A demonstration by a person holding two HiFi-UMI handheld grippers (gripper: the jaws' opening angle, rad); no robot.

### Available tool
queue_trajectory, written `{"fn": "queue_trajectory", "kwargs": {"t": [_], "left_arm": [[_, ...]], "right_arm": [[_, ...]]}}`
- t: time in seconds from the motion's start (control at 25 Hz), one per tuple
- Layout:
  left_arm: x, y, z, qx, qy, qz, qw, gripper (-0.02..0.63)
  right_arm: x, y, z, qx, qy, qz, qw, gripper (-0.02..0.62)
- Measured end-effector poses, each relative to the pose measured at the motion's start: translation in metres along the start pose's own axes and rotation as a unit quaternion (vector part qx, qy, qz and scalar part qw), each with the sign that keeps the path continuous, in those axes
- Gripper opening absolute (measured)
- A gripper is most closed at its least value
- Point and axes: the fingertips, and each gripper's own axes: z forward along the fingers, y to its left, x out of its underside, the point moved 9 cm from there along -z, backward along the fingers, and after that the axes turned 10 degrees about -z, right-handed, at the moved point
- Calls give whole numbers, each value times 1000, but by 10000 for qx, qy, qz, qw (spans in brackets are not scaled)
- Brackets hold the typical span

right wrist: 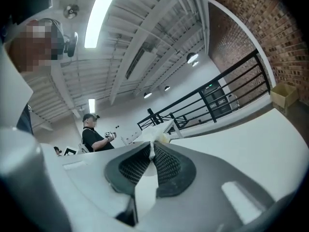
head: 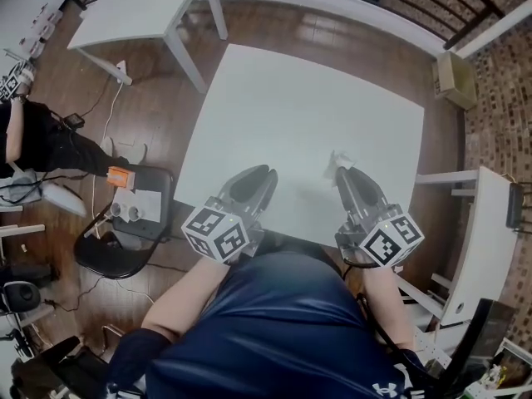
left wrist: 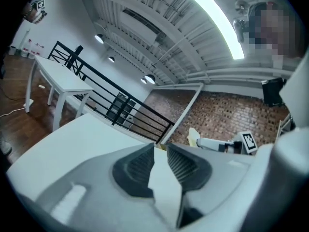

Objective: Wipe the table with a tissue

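A white table [head: 291, 115] fills the middle of the head view. My right gripper [head: 341, 173] hovers over its near right part, shut on a small crumpled white tissue [head: 338, 160] that sticks out past the tips. In the right gripper view the tissue [right wrist: 157, 138] is pinched between the ribbed pads [right wrist: 166, 164]. From the left gripper view the tissue [left wrist: 193, 136] shows at the right gripper's tip. My left gripper [head: 266, 173] is over the near left part of the table, jaws only a narrow gap apart, nothing between them [left wrist: 161, 148].
A second white table [head: 141, 7] stands at the far left. Close to the table's near left corner is a black chair [head: 125, 252] with small items on it. A cardboard box [head: 455, 77] sits far right, a white bench [head: 478, 231] to the right. A person in black [right wrist: 91, 135] stands beyond.
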Motion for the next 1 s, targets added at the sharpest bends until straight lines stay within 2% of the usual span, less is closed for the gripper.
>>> {"fn": "queue_trajectory", "kwargs": {"t": [0.16,0.24,1.0], "left_arm": [[-7,-16,0,172,-22,501,9986,83],[-9,-21,1,260,-36,600,9979,83],[-8,-24,-1,243,-81,513,9984,83]], "right_arm": [[-8,7,-1,33,-143,-125,9998,28],[-9,8,-1,43,-165,-160,9997,28],[-16,13,-1,-60,-240,-347,9991,28]]}}
